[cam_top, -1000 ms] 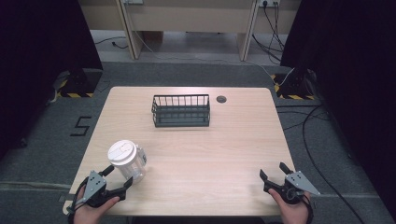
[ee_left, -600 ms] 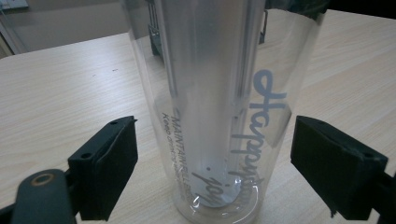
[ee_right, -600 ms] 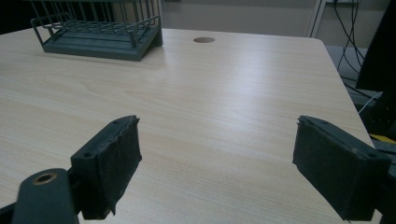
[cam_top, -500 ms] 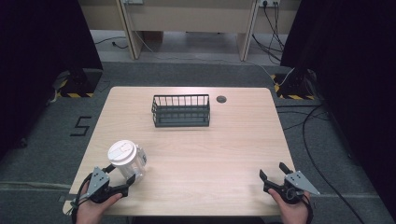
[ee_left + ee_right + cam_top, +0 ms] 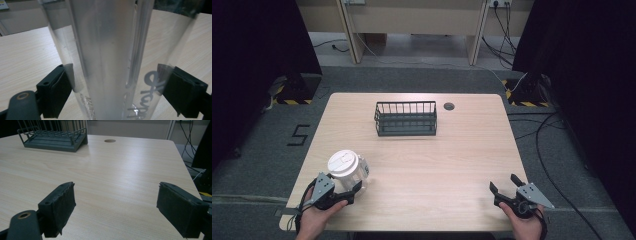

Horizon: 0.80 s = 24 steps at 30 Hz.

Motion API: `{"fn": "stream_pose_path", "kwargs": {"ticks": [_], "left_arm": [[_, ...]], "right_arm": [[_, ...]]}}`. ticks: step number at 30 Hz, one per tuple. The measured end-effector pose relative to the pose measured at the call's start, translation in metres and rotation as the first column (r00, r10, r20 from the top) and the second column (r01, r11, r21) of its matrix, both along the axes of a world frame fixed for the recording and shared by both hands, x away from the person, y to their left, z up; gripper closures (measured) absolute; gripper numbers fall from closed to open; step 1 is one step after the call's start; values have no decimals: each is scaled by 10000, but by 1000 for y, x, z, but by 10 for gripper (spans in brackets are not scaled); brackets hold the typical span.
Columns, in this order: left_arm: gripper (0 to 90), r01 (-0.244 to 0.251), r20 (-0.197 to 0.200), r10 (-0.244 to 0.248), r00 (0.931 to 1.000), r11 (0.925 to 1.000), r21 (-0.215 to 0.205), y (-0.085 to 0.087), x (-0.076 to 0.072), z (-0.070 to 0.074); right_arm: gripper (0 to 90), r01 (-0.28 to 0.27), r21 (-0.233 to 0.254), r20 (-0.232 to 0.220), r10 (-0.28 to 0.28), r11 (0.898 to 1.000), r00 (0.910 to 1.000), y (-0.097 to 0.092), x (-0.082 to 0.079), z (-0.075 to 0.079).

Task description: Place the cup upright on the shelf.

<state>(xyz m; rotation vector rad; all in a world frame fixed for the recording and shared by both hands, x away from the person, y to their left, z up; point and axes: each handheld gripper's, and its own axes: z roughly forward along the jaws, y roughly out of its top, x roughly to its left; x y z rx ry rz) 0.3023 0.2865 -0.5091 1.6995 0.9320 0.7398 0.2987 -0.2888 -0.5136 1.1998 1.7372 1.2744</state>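
At the lower left of the high view, the left gripper (image 5: pixel 343 190) has its jaws spread wide around the clear lidded cup (image 5: pixel 348 168), pads just beside its wall. At lower right, the right gripper (image 5: pixel 506 187) gapes wide, holding nothing. The wire rack (image 5: pixel 406 119) sits upper centre.

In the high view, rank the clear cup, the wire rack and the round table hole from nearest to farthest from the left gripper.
1. Clear cup, between the jaws of the left gripper, near-left corner.
2. Wire rack, far middle of the table.
3. Round table hole, far side, just right of the rack.
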Motion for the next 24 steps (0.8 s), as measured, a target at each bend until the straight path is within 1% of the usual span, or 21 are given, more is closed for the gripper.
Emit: {"fn": "stream_pose_path", "kwargs": {"ticks": [5,9,13,16,19,20,24], "left_arm": [[156,43,48,-43,10000,10000,-72,1,0,-1],[165,92,48,-90,9999,9994,-324,2,0,-2],[169,140,47,-139,9999,9994,-306,3,0,-2],[171,188,120,-187,9998,9997,-152,1,0,-1],[172,202,103,-200,9997,9995,-243,1,0,0],[172,187,62,-185,9998,9991,-383,1,0,1],[172,94,35,-92,10000,9987,-492,3,0,4]], "right_arm": [[158,-21,23,-40,21,10000,10000,0,0,0],[159,-40,8,-40,40,10000,10000,0,0,0],[159,-53,76,-77,54,10000,10000,1,0,0],[159,-53,11,-46,53,10000,10000,0,0,0],[160,-63,15,-41,63,10000,10000,0,0,0],[160,-58,34,-66,59,10000,10000,1,0,0],[160,-61,59,-89,62,10000,9999,1,0,0]]}}
